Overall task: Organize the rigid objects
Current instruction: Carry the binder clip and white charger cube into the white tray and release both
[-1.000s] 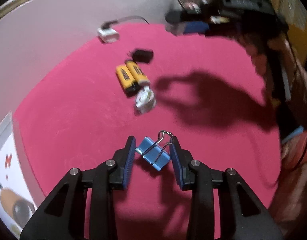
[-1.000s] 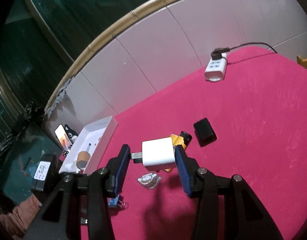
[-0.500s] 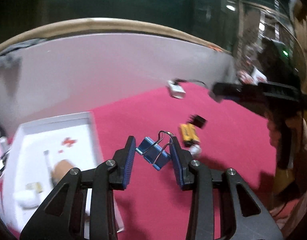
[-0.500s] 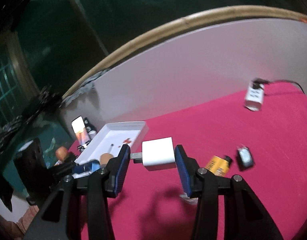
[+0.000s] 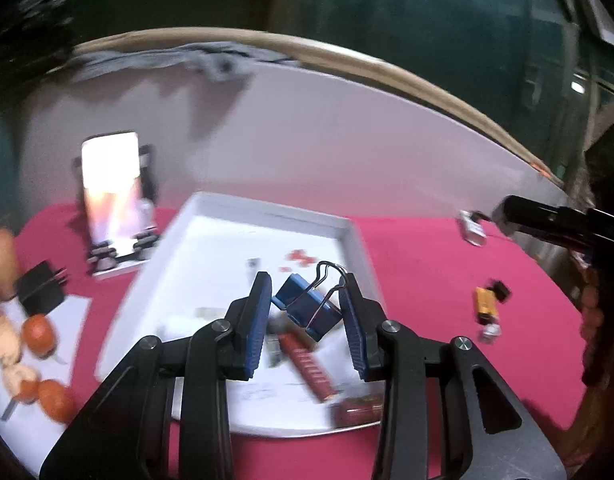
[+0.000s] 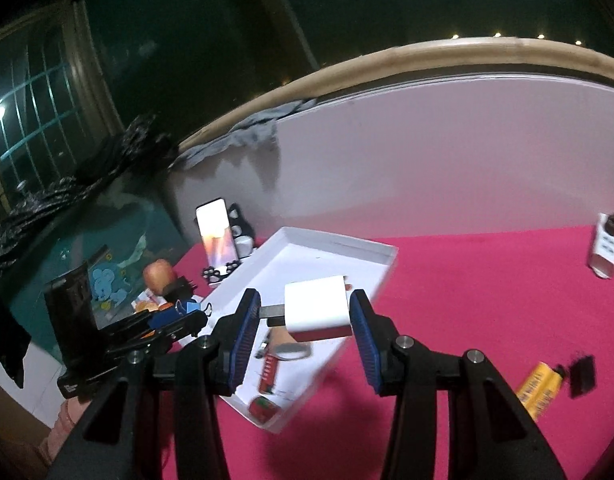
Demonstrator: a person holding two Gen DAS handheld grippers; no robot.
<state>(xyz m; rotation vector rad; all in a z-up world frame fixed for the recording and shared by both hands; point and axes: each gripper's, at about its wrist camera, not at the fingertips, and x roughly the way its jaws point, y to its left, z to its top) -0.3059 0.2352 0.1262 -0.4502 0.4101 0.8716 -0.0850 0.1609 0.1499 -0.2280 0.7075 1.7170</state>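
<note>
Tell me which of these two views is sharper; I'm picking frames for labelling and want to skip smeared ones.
Left wrist view: motion-smeared; the white tray, the phone and the tray's contents blur, only the left tongs and blue binder clip are crisp. Right wrist view: sharper overall, the white charger clear, fisheye bending the wall edge.

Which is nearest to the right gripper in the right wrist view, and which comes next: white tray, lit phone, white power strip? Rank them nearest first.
From the right gripper:
1. White tray: directly beneath and just ahead of the fingers.
2. Lit phone: beyond the tray's far left corner, standing by the wall.
3. White power strip: far right, near the wall.
</note>
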